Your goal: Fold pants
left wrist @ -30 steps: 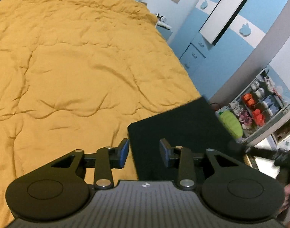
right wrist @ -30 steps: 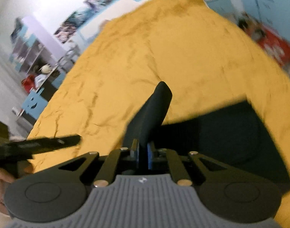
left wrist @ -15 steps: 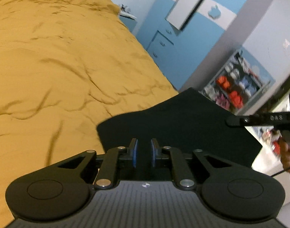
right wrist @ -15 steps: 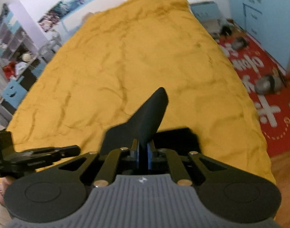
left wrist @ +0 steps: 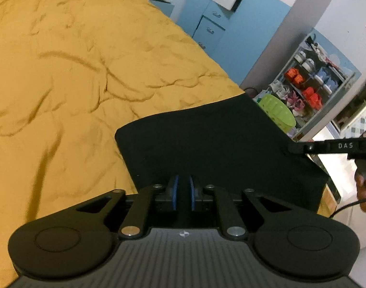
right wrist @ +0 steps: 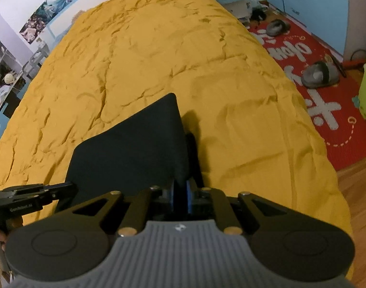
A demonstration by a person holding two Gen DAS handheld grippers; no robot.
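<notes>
Black pants (left wrist: pixel 219 144) lie as a flat dark panel near the front edge of a yellow bedspread (left wrist: pixel 75 72). My left gripper (left wrist: pixel 183 195) is shut on the near edge of the pants, with black fabric between its blue pads. In the right wrist view the pants (right wrist: pixel 135 148) spread forward and to the left as a peaked flap. The jaws of my right gripper (right wrist: pixel 181 193) are opening, and the fabric sits loose in the gap between them. The left gripper (right wrist: pixel 63 189) shows at that view's left edge, and the right gripper (left wrist: pixel 293 147) reaches the far corner of the pants in the left wrist view.
A person's hand (left wrist: pixel 365 189) holds the right gripper's handle. Beyond the bed are a green basket (left wrist: pixel 276 112), a shelf of shoes (left wrist: pixel 310 79) and blue cabinets (left wrist: pixel 207 28). A red rug (right wrist: pixel 327 124) with grey slippers (right wrist: pixel 320 74) lies on the wooden floor to the right.
The left jaws closed onto the pants' edge. Both grippers came down toward the bed. The upright fold in the right gripper sank and spread, and the right jaws parted a little.
</notes>
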